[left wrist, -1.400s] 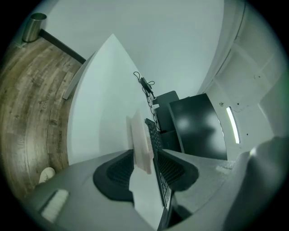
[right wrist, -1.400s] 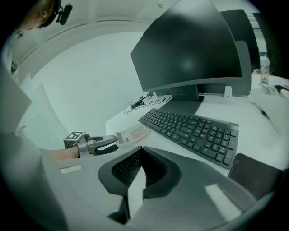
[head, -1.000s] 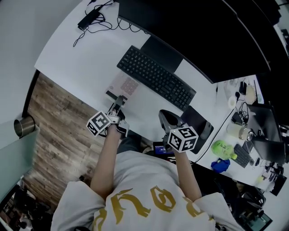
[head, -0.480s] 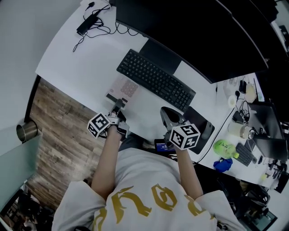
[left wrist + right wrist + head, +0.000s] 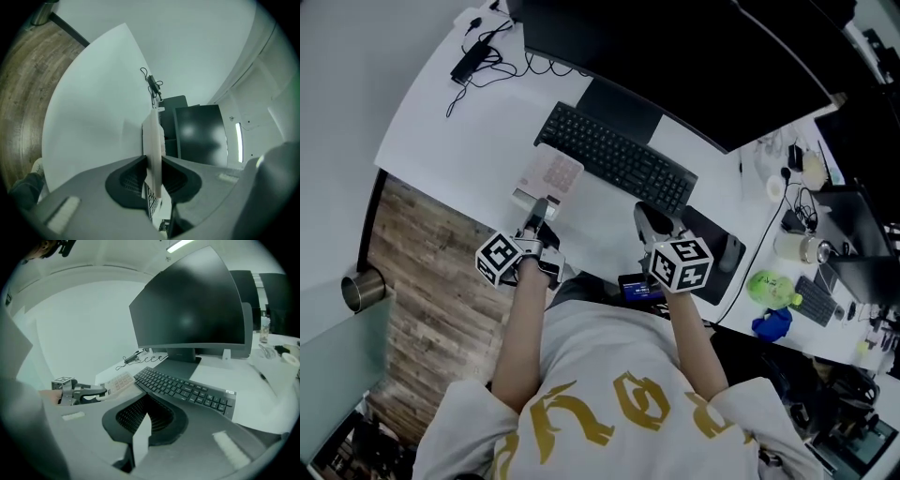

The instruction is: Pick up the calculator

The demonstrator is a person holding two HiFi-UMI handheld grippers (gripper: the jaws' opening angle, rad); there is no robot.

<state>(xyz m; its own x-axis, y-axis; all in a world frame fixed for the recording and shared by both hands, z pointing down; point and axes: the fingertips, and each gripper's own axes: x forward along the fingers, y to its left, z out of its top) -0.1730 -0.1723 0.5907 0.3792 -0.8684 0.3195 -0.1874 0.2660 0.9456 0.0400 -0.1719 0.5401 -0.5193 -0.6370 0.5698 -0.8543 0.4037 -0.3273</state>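
Observation:
The pale calculator [image 5: 546, 179] is pinched at its near end by my left gripper [image 5: 538, 215], just left of the black keyboard [image 5: 614, 159]. In the left gripper view the calculator [image 5: 152, 140] stands edge-on between the dark pads of that gripper [image 5: 153, 177], which is shut on it, with the white desk [image 5: 93, 122] behind. My right gripper [image 5: 649, 221] hovers near the desk's front edge, right of the calculator, jaws together and holding nothing. From the right gripper [image 5: 145, 420] view, the calculator [image 5: 117, 379] and the left gripper [image 5: 89, 393] show at the left.
A large dark monitor [image 5: 675, 56] stands behind the keyboard [image 5: 187, 387]. A power adapter with cables [image 5: 469, 61] lies at the far left corner. A dark mouse pad [image 5: 712, 251], a green bottle [image 5: 766, 284] and clutter sit to the right. Wooden floor [image 5: 422, 272] lies beyond the desk's left edge.
The left gripper keeps its hold on the calculator, which has shifted a little up and toward the keyboard. The right gripper has barely moved.

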